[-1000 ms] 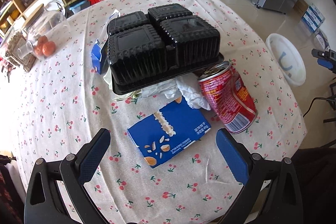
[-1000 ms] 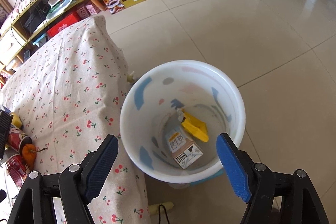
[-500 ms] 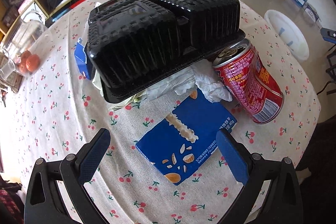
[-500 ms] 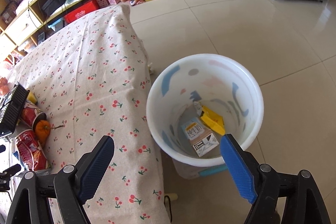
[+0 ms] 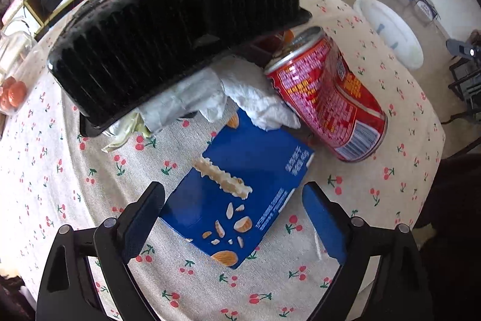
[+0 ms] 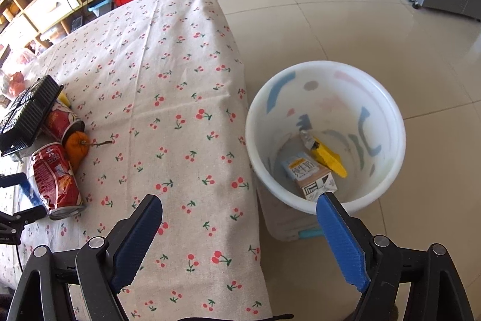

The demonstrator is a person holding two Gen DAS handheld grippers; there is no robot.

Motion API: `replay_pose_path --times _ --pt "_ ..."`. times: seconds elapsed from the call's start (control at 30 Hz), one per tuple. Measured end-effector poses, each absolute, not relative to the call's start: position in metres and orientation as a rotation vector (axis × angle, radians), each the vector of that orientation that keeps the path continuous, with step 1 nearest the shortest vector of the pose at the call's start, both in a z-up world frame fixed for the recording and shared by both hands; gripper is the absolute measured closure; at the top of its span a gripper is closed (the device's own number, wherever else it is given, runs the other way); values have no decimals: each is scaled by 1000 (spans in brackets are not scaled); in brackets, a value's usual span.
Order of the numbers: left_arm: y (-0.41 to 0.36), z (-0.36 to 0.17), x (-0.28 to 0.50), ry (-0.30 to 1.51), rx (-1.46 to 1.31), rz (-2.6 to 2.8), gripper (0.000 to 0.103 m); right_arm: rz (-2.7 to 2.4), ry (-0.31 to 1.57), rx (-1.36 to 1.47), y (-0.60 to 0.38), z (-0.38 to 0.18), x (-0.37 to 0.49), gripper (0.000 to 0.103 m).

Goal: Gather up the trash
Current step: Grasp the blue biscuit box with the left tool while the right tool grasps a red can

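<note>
Left wrist view — closing left hand-held gripper (image 5: pixel 233 214) astride flat glossy blue carton (image 5: pixel 240 200), ungripped.

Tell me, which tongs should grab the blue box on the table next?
The left tongs. They hang right over the blue box, closing with the box between their pads but not yet gripped. The right tongs are open over the table edge beside the white bin, away from the box.

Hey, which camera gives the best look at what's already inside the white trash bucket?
The right wrist view. It looks down into the white bucket beside the table, showing a small milk carton and a yellow wrapper at the bottom. The left wrist view catches the bucket only far off at a shallow angle, so its contents stay hidden.
</note>
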State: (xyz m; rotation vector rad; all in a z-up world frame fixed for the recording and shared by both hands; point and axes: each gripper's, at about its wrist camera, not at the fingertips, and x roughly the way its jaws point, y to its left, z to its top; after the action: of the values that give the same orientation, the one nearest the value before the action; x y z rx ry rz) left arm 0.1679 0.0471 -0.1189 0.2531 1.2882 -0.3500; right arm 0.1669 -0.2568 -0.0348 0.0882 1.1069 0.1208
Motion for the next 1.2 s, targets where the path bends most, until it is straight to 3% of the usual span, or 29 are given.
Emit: replay_pose_path --times 0.07,0.17,0.63,1.2 --pt "47 -120 164 1300 264 -345 25 127 1109 85 -253 -36 166 15" --pt "57 -115 158 1313 176 -321 26 134 1110 78 -246 -37 166 15" --pt "116 -68 99 1195 -39 -101 27 265 1113 11 -168 -45 169 15" --pt "157 -67 85 1172 -171 29 27 484 1141 -151 -40 -82 175 19"
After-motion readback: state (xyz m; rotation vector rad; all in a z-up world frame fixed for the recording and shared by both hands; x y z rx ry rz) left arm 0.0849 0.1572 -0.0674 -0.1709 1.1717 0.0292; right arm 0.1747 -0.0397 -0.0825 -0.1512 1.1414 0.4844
